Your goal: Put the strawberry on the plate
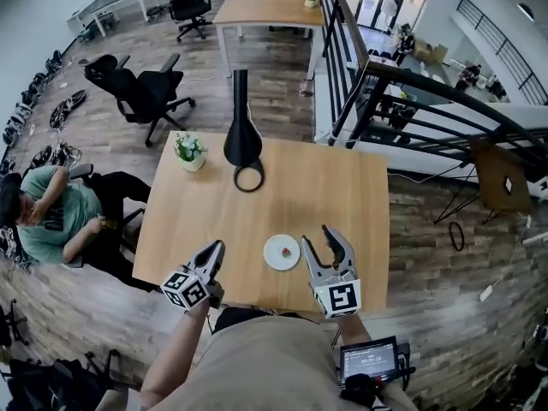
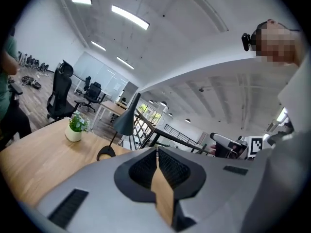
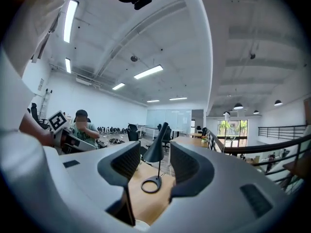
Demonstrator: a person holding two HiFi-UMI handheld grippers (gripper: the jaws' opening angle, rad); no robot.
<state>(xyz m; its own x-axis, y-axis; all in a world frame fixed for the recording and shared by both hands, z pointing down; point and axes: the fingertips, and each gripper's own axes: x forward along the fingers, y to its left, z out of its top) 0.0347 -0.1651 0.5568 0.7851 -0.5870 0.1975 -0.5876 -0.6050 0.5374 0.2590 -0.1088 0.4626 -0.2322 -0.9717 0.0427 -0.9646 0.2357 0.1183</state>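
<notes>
My left gripper point(image 1: 217, 247) sits at seven o'clock in the head view, jaws pressed together with nothing between them, its nose aimed toward one o'clock and the forearm point(image 1: 175, 349) trailing behind. My right gripper point(image 1: 318, 236) sits at five o'clock, jaws spread wide and empty, pointing toward twelve.

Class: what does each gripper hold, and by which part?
Nothing. The left gripper is shut and empty, the right gripper open; the strawberry lies on the plate.

- Black lamp point(image 1: 243, 137): on the wooden surface point(image 1: 342, 187), far side, ring-shaped base.
- Potted plant point(image 1: 189, 151): just left of the lamp.
- Office chair point(image 1: 141, 92): on the floor beyond the surface.
</notes>
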